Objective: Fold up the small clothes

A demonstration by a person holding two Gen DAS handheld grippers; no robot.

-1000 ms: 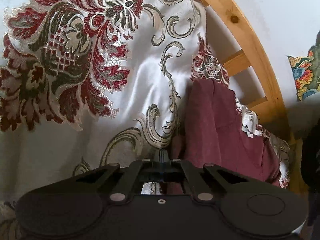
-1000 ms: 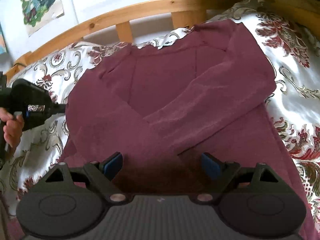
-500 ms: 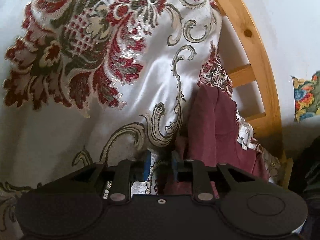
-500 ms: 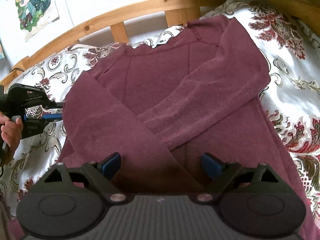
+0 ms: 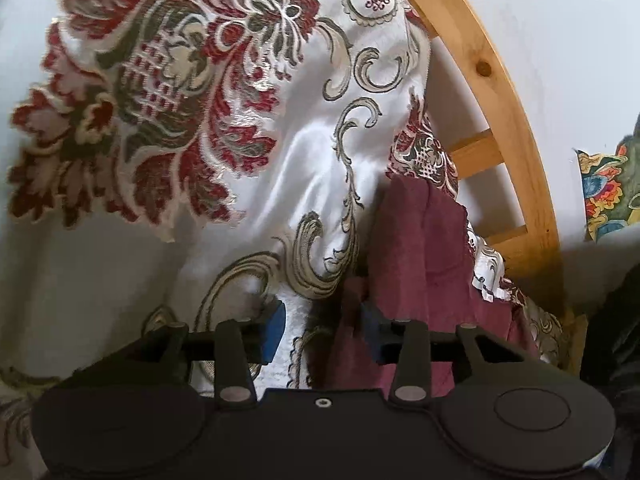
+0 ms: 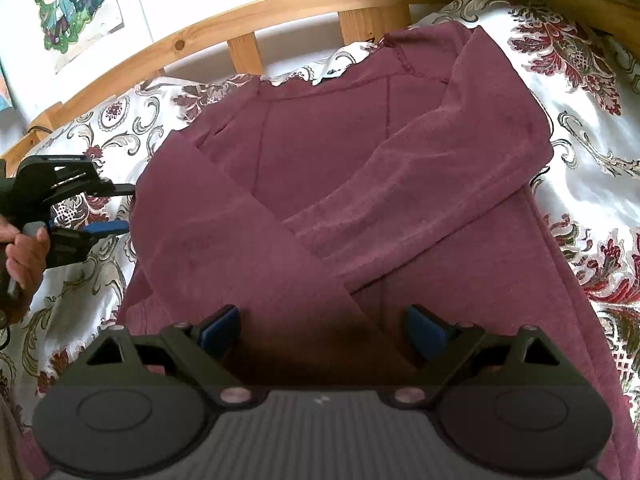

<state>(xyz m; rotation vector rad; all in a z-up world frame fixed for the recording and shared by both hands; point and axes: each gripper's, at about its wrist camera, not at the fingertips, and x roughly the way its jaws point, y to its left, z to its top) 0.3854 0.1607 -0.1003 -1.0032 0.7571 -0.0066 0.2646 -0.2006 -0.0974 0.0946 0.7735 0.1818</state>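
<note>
A maroon long-sleeved top (image 6: 360,184) lies flat on the bed with both sleeves folded across its front. My right gripper (image 6: 324,330) is open and empty, its jaws spread low over the lower middle of the top. My left gripper (image 5: 320,330) is open at the top's left edge (image 5: 416,248), with the fabric edge by its right finger. The left gripper also shows in the right wrist view (image 6: 116,208), open, just beside the folded left sleeve.
A white satin bedspread with red and grey floral pattern (image 5: 192,112) covers the bed. A wooden slatted bed frame (image 6: 248,12) runs along the far side against a white wall. A cartoon poster (image 6: 72,4) hangs on the wall.
My left gripper went from shut to open, letting go of the top's left edge. The right gripper stayed open and the view drew back slightly.
</note>
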